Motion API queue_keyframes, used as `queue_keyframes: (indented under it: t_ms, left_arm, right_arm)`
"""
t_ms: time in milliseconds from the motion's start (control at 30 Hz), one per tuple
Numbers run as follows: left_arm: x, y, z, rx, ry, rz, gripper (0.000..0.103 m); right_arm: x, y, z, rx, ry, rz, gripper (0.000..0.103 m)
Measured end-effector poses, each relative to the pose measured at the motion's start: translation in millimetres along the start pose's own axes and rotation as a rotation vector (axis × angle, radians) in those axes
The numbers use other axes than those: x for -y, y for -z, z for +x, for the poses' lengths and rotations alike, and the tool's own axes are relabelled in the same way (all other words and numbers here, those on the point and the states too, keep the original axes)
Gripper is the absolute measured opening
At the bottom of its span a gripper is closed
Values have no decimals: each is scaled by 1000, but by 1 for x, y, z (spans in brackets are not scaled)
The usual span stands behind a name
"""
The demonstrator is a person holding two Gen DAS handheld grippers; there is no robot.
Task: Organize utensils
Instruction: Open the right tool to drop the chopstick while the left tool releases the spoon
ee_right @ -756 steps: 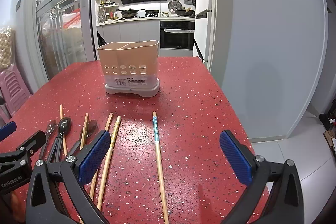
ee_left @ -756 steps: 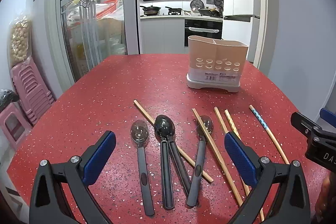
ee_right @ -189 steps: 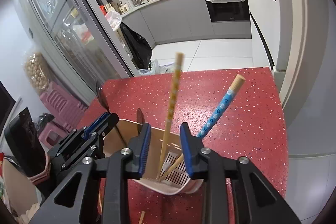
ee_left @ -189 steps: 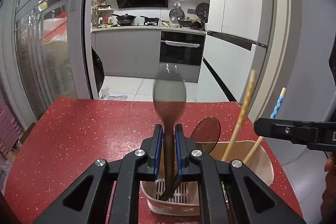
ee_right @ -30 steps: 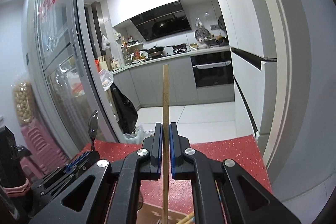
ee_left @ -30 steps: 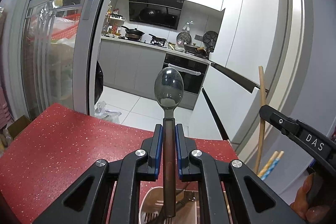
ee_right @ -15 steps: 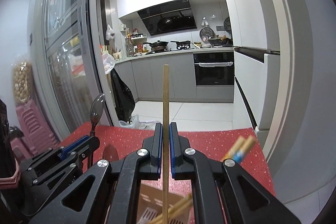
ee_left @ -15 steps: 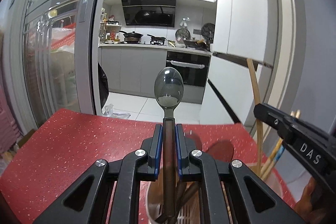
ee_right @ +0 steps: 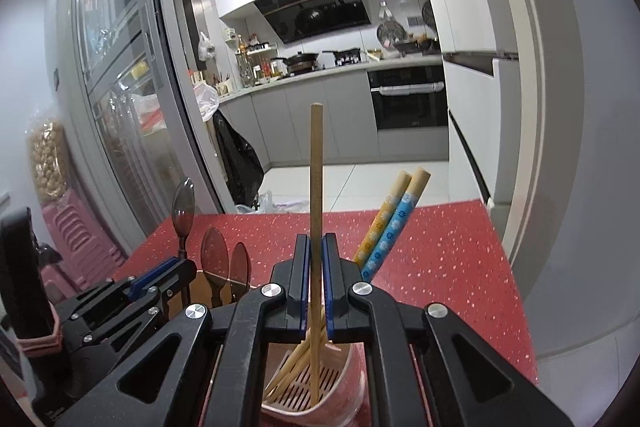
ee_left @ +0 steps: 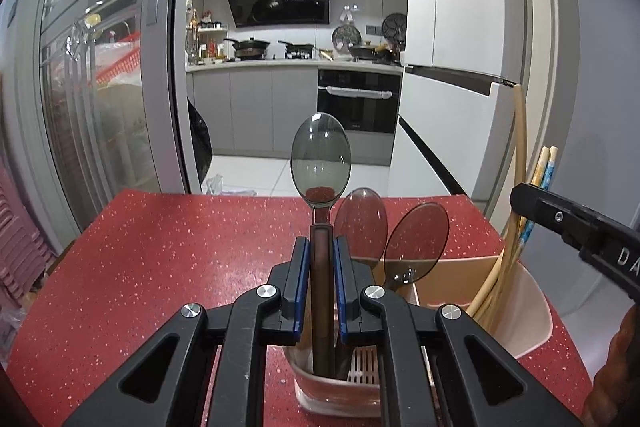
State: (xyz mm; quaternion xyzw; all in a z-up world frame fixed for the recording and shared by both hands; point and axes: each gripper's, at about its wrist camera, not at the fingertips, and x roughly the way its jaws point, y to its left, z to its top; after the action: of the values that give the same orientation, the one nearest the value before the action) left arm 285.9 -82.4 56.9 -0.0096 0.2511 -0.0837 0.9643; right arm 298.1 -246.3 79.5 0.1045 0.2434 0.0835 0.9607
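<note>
The left tongs [ee_left: 321, 291] are clamped on the handle of a dark spoon [ee_left: 321, 159], held upright with its smoky, see-through bowl at the top and the handle's lower end down inside a pink utensil holder [ee_left: 532, 311]. The right tongs [ee_right: 316, 287] are clamped on a plain wooden chopstick [ee_right: 316, 179], also upright, its lower end reaching down to the slotted floor of the same holder. The holder stands on a red speckled desk [ee_left: 160, 247], toward the desk's right edge and directly below both tongs.

Two more dark spoons [ee_left: 362, 223] stand in the holder just right of the held one, bowls up, leaning slightly right. A tan divider separates them from the chopstick compartment on the right. In that compartment, two patterned chopsticks [ee_right: 390, 219], one yellow and one blue, lean together toward the right, and plain wooden chopsticks [ee_right: 298, 359] lie slanted across its floor beside the held one.

From the left wrist view, the right tongs appear as a black arm at the right, with the held chopstick rising above it. Beyond the desk's far edge is a kitchen with grey cabinets [ee_left: 248, 107], a built-in oven [ee_left: 358, 101] and a dark range hood [ee_left: 280, 1]. A glass-fronted cabinet [ee_left: 92, 87] stands at the left, and pink plastic stools [ee_right: 78, 243] are stacked by the desk's left edge.
</note>
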Motion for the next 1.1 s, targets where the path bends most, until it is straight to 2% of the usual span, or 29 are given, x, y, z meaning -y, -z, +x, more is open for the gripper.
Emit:
queue_keyframes:
  t_ms: [167, 300, 367, 433, 800, 1100]
  left_arm:
    - [-1, 0, 1, -41, 2, -9, 37]
    - [-1, 0, -1, -57, -6, -6, 37]
    - [-1, 0, -1, -62, -6, -5, 37]
    - [-1, 0, 0, -68, -3, -7, 37]
    - [-5, -1, -4, -79, -9, -26, 37]
    - [-8, -1, -5, -90, 3, -30, 37]
  right_arm:
    - [6, -2, 3, -58, -22, 28, 7]
    - [8, -1, 2, -72, -30, 43, 9]
    - [11, 0, -1, -72, -36, 52, 18]
    - [12, -1, -3, -72, -42, 61, 38]
    - [10, -1, -28, -41, -62, 72, 45]
    - [14, 6, -57, -33, -77, 107, 47]
